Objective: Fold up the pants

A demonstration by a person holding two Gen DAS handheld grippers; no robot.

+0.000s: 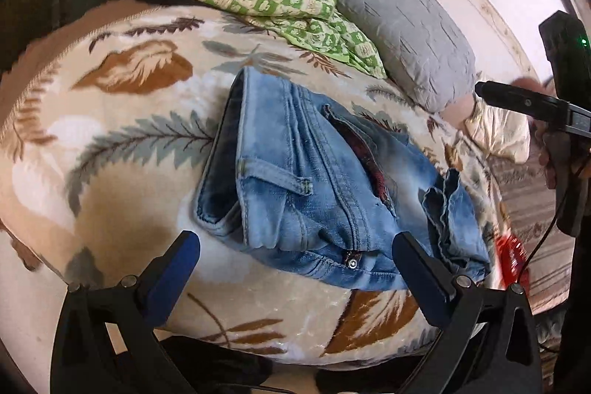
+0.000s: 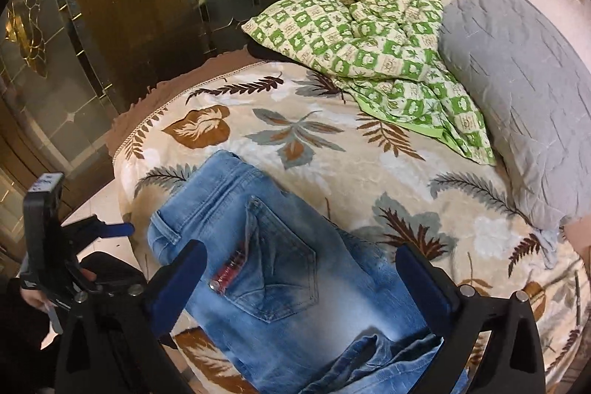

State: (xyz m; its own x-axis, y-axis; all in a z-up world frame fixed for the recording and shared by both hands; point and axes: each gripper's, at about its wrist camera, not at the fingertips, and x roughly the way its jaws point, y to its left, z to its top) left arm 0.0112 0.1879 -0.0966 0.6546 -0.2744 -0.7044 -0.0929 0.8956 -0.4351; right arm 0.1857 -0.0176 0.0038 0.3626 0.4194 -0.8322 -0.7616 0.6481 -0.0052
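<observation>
Both tools, left tool (image 1: pixel 295 259) and right tool (image 2: pixel 301 270), spread wide and empty above folded jeans (image 1: pixel 314 187) on leaf-print bed (image 1: pixel 122 120).

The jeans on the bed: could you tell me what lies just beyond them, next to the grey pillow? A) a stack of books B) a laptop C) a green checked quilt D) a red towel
C: a crumpled green checked quilt lies on the bed past the jeans, with the grey pillow at its side.
</observation>
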